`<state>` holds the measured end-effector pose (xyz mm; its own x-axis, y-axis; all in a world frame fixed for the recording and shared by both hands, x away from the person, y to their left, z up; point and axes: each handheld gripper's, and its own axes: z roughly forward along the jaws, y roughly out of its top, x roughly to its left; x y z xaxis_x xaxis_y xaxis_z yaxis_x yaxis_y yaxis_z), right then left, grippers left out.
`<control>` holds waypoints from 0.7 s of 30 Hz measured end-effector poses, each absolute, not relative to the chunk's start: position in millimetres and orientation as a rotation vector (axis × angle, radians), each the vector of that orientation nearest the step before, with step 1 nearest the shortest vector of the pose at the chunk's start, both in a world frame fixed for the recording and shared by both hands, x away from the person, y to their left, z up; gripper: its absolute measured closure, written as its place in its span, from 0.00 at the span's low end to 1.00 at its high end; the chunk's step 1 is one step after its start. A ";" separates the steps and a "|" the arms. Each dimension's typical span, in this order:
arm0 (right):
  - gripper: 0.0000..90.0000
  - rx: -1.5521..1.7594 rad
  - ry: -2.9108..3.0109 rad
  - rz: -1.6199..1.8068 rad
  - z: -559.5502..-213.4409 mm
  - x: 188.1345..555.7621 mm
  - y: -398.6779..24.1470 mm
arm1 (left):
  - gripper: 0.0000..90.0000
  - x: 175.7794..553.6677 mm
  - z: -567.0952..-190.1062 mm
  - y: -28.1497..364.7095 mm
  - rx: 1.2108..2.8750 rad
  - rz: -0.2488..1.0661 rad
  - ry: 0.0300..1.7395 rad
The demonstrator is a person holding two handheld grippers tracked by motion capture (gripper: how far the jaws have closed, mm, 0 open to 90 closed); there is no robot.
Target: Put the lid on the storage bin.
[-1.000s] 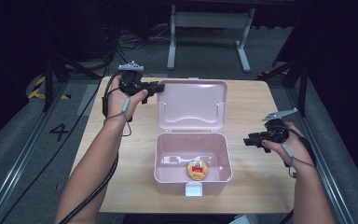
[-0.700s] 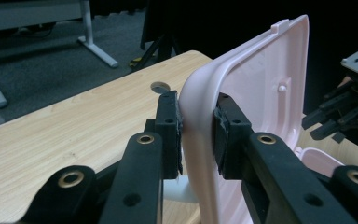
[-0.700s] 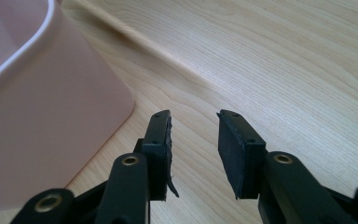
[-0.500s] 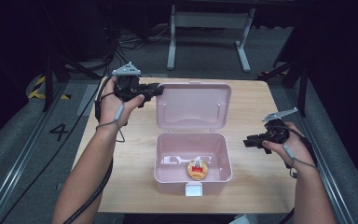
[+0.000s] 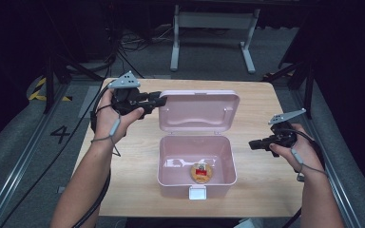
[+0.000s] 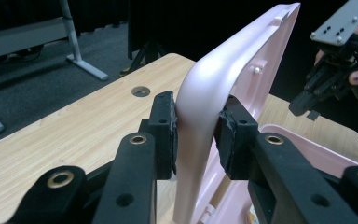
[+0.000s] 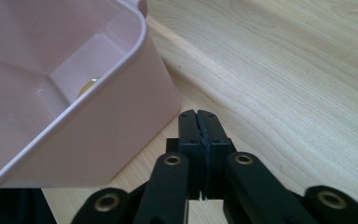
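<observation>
1. One pink box (image 5: 196,166) sits mid-table, front edge toward the person, with its lid (image 5: 198,110) standing up at the back. A second ago the lid leaned further back; now it's closer to upright.
2. Left gripper (image 5: 158,100) is clamped on the lid's left corner. In the left gripper view both pads press the pink edge (image 6: 196,140), so the grip is narrow but not closed all the way. The hand has moved up and toward the far edge since the earlier frame.
3. Right gripper (image 5: 253,144) hangs just right of the box, not touching it. Its jaws have just been closing, and the right gripper view shows them pressed together (image 7: 199,122) with nothing between.
4. Inside the box there's a round tan thing with a red label (image 5: 201,172), lying on the floor near the front.
5. Table (image 5: 138,156) is light wood. Behind it is a grey metal stand (image 5: 214,28) on dark floor, and a "4" (image 5: 61,134) is marked on the floor at the left.
</observation>
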<state>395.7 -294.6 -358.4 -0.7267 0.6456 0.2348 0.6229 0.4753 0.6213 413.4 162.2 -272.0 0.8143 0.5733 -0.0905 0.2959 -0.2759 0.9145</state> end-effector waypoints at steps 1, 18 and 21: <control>1.00 1.136 2.673 1.104 -357.2 395.0 -293.8 | 0.78 410.8 -272.4 162.2 1.870 0.306 0.657; 1.00 0.943 2.653 1.236 -334.9 378.2 -276.0 | 0.72 377.9 -276.5 160.2 1.914 0.352 0.594; 1.00 0.933 2.656 1.254 -332.8 376.3 -274.9 | 0.71 373.1 -277.2 161.7 1.929 0.348 0.590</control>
<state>376.3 -274.9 -332.8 -0.8150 0.5457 0.1949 0.4972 0.4858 0.7189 373.1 161.7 -277.2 0.8369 0.5469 -0.0224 0.2447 -0.3372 0.9091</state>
